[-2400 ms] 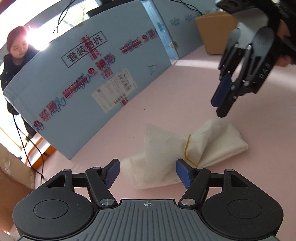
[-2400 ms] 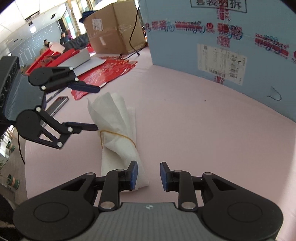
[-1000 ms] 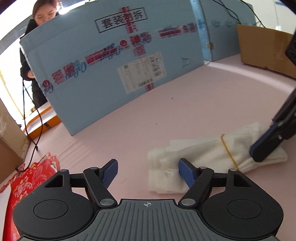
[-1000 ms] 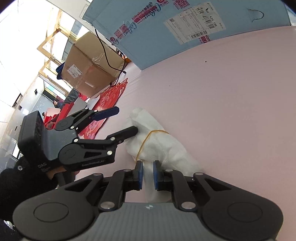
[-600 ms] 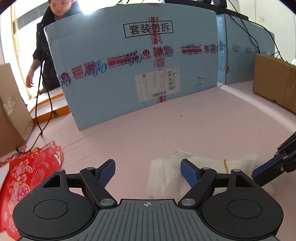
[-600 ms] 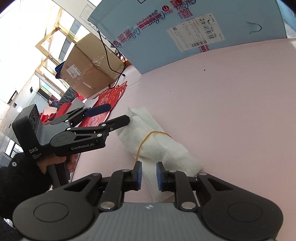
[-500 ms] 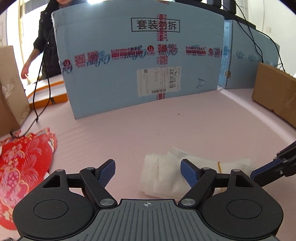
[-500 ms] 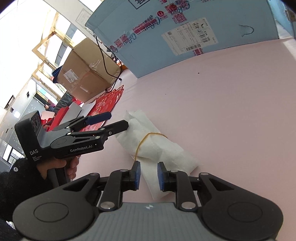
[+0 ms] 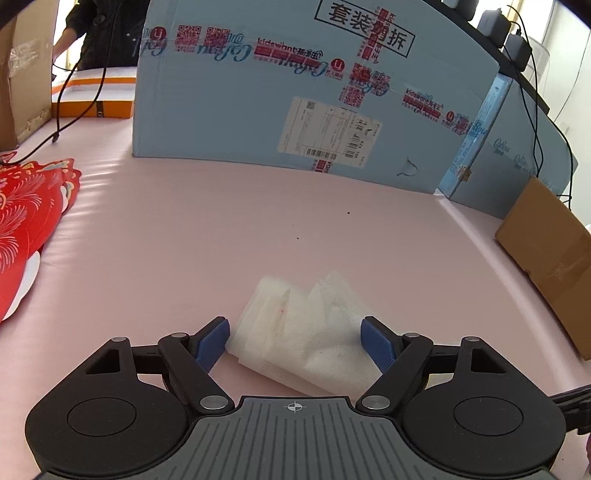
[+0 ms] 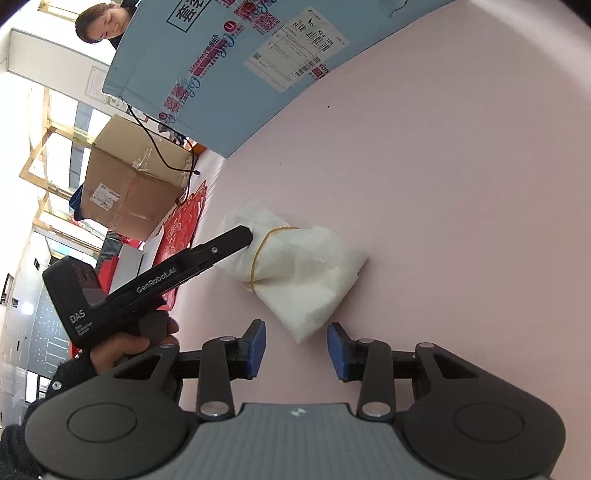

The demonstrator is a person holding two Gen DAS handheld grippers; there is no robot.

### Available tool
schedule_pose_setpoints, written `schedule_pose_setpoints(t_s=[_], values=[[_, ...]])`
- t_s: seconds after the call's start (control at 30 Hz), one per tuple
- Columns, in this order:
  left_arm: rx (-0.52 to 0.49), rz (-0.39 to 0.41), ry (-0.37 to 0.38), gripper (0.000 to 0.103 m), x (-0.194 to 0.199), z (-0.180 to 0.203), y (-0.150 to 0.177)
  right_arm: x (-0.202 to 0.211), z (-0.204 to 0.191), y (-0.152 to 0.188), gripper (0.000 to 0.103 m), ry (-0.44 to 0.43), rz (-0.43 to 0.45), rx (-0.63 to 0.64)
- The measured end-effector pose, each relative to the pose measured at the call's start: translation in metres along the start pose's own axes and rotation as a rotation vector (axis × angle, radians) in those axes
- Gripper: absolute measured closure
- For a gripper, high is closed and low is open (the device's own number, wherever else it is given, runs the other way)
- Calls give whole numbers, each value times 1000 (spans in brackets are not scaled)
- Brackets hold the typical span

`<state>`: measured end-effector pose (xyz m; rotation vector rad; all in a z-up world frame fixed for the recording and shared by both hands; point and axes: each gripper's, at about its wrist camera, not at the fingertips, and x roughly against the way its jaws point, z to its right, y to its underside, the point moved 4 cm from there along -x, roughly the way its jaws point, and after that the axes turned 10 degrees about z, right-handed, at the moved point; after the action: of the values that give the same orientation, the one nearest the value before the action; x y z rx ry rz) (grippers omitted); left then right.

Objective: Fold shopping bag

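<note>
A white shopping bag (image 9: 295, 332), folded into a bundle with a yellow rubber band (image 10: 263, 254) round it, lies on the pink tabletop (image 9: 221, 240). My left gripper (image 9: 294, 341) stands open and straddles one end of the bag; I cannot tell whether its pads touch it. From the right wrist view, one left finger (image 10: 225, 245) reaches over the banded end. My right gripper (image 10: 296, 349) is at the opposite end of the bag (image 10: 306, 273). Its jaws are opening, and only the bag's corner sits just ahead of the gap, not pressed.
A tall blue printed carton wall (image 9: 295, 92) closes the back. A brown cardboard box (image 9: 546, 251) sits at the right, red paper cut-outs (image 9: 26, 214) at the left, an orange box (image 9: 92, 107) and another brown carton (image 10: 129, 192) beyond. A person (image 10: 99, 22) stands behind the wall.
The right jaws have widened from nearly shut and drawn back off the bag's end. The left gripper has rolled, and the bag now lies squarely between its fingers.
</note>
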<state>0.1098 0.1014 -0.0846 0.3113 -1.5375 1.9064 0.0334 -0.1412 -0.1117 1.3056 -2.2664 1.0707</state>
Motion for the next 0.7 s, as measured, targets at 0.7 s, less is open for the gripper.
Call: schedule_pose_setpoints(t_s=[0.7], values=[[157,-31,36,21,18,14,16,24,4,-18,46,300,191,49]])
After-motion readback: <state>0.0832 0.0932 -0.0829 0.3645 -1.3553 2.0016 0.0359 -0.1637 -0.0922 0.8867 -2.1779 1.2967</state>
